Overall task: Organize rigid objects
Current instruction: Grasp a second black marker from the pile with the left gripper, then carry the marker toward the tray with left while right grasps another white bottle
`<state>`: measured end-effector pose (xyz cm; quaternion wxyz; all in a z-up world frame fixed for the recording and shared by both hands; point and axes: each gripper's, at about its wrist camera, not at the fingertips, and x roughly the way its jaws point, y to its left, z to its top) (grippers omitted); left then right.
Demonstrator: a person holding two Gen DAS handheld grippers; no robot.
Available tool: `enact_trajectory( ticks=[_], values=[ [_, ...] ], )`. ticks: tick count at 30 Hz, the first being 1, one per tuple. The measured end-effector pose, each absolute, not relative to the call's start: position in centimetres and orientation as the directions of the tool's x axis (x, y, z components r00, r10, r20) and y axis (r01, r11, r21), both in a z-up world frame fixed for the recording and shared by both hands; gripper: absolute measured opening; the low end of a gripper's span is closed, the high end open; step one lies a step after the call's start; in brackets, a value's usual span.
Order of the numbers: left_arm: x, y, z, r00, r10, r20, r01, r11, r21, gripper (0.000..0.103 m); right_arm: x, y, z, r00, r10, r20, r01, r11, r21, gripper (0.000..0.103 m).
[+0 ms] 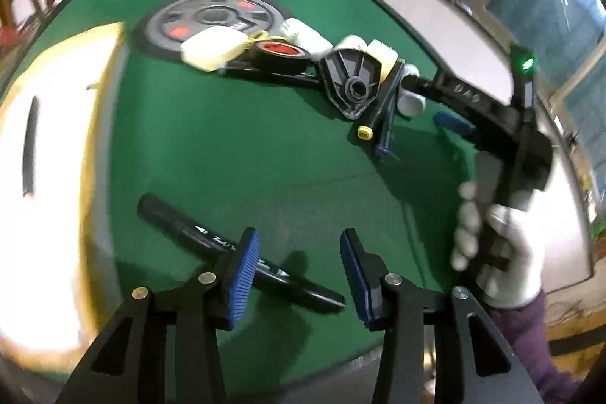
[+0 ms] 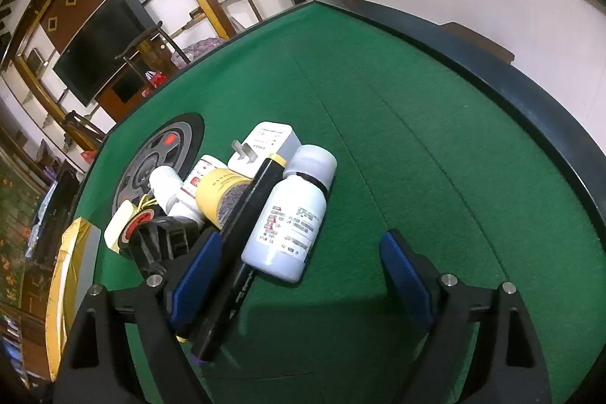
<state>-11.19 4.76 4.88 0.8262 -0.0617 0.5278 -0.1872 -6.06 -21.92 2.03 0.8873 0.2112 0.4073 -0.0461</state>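
A black marker [image 1: 178, 226] lies flat on the green felt table [image 1: 246, 146] and passes under my left gripper's [image 1: 299, 275] left finger; its end sits between the open jaws, untouched by the pads. A pile of rigid objects sits farther back: a cream box [image 1: 208, 48], a black tape roll [image 1: 278, 53], a black plastic part [image 1: 350, 82] and a yellow-capped marker [image 1: 378, 108]. My right gripper [image 2: 303, 275] stands wide open around a white labelled bottle [image 2: 288, 226], its left finger beside the yellow-capped marker [image 2: 242, 237]. Neither pad presses the bottle.
A white tray with a gold rim [image 1: 57, 177] stands at the table's left. A wheel-printed mat [image 2: 151, 161] lies behind the pile, with a white charger [image 2: 265, 146] and a yellow-lidded jar [image 2: 223, 192]. A gloved hand [image 1: 507, 252] holds the right gripper. A dark raised rim [image 2: 530, 93] bounds the table.
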Motion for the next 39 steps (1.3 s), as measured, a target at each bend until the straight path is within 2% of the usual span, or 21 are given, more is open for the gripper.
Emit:
enact_trajectory(
  ticks=[2, 6, 10, 18, 22, 23, 25, 27, 31, 36, 38, 39],
  values=[
    [-12.1, 5.4, 5.2, 0.366, -0.393, -0.843, 0.227, 0.917, -0.329, 0.057, -6.1, -22.0, 2.0, 0.665, 0.094, -0.741, 0.252, 0.905, 0.341, 0.087],
    [-13.1, 5.9, 4.5, 0.305, -0.436, -0.846, 0.19, 0.899, -0.395, 0.059, -6.1, -22.0, 2.1, 0.665, 0.096, -0.74, 0.252, 0.904, 0.344, 0.087],
    [-13.2, 6.3, 3.7, 0.344, -0.315, -0.885, 0.138, 0.949, -0.284, 0.059, -6.2, -22.0, 2.0, 0.665, 0.095, -0.741, 0.252, 0.905, 0.342, 0.087],
    [-13.1, 6.5, 2.1, 0.289, -0.304, -0.908, 0.138, 0.952, -0.274, 0.06, -6.3, -22.0, 2.1, 0.664, 0.094, -0.742, 0.249, 0.908, 0.338, 0.088],
    [-11.4, 5.1, 2.0, 0.342, -0.27, -0.9, 0.18, 0.959, -0.22, 0.061, -6.3, -22.0, 2.2, 0.664, 0.094, -0.742, 0.249, 0.908, 0.338, 0.088],
    [-11.0, 4.6, 2.0, 0.368, -0.261, -0.893, 0.205, 0.959, -0.196, 0.059, -6.3, -22.0, 2.2, 0.664, 0.094, -0.742, 0.249, 0.908, 0.338, 0.088],
    [-10.5, 3.1, 1.9, 0.389, -0.242, -0.889, 0.278, 0.951, -0.138, 0.041, -6.3, -22.0, 2.2, 0.663, 0.092, -0.743, 0.249, 0.909, 0.335, 0.088],
    [-10.5, 1.7, 1.9, 0.399, -0.243, -0.884, 0.353, 0.931, -0.097, 0.033, -6.3, -22.0, 2.3, 0.663, 0.09, -0.744, 0.249, 0.91, 0.332, 0.088],
    [-9.9, 1.7, 2.2, 0.375, -0.277, -0.885, 0.364, 0.922, -0.134, 0.032, -6.2, -22.0, 2.4, 0.662, 0.091, -0.744, 0.246, 0.911, 0.331, 0.089],
    [-8.2, 2.5, 2.2, 0.396, -0.242, -0.886, 0.316, 0.942, -0.115, 0.033, -6.2, -22.0, 2.4, 0.661, 0.09, -0.745, 0.244, 0.913, 0.327, 0.09],
    [-7.7, 1.4, 2.0, 0.414, -0.216, -0.884, 0.325, 0.943, -0.079, 0.038, -6.0, -22.0, 2.4, 0.66, 0.09, -0.746, 0.242, 0.914, 0.325, 0.091],
    [-7.5, 0.9, 1.9, 0.421, -0.209, -0.883, 0.33, 0.942, -0.066, 0.045, -6.0, -22.0, 2.5, 0.66, 0.089, -0.746, 0.242, 0.915, 0.324, 0.091]
  ],
)
